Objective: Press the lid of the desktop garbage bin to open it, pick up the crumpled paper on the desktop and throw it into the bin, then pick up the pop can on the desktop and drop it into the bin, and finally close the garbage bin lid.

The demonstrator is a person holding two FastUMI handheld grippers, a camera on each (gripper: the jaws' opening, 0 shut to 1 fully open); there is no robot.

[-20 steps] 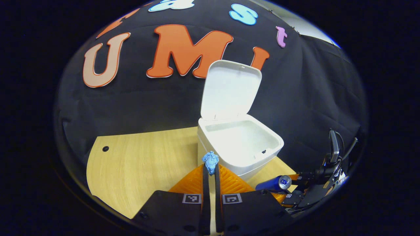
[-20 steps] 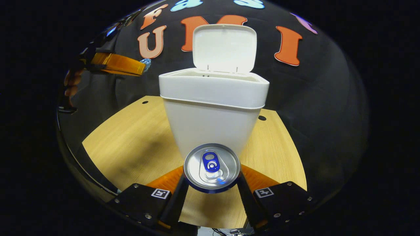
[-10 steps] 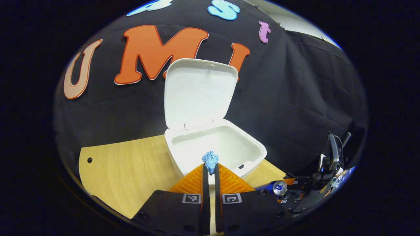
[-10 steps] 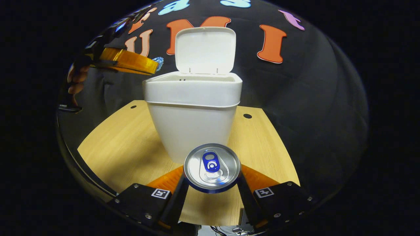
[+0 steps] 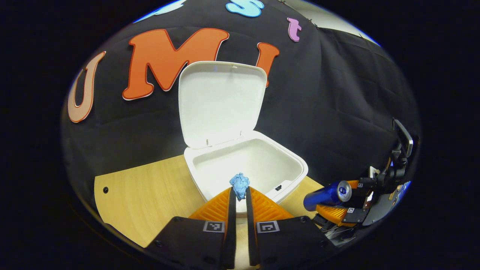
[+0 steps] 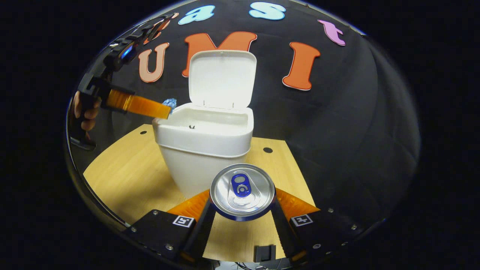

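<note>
While the bin (image 5: 243, 168) stands on the desk (image 5: 150, 195) with its lid (image 5: 221, 101) swung up and its inside showing bare white, both pieces of rubbish are off the desk and in the jaws. The left gripper (image 5: 239, 193) has its jaws closed on the blue crumpled paper (image 5: 239, 185), held at the bin's near rim and just over the opening; the right gripper view shows the same paper (image 6: 169, 103) at the bin's left edge. The right gripper (image 6: 242, 210) has its jaws clamped on the can (image 6: 242, 190), one on each side, held in the air short of the bin and in front of it. So the lid is open and both things are lifted; what seems left is letting the paper fall in, carrying the can over the opening and dropping it, and shutting the lid. The desk is pale wood with small round holes, and black cloth hangs behind it as the booth's wall.
</note>
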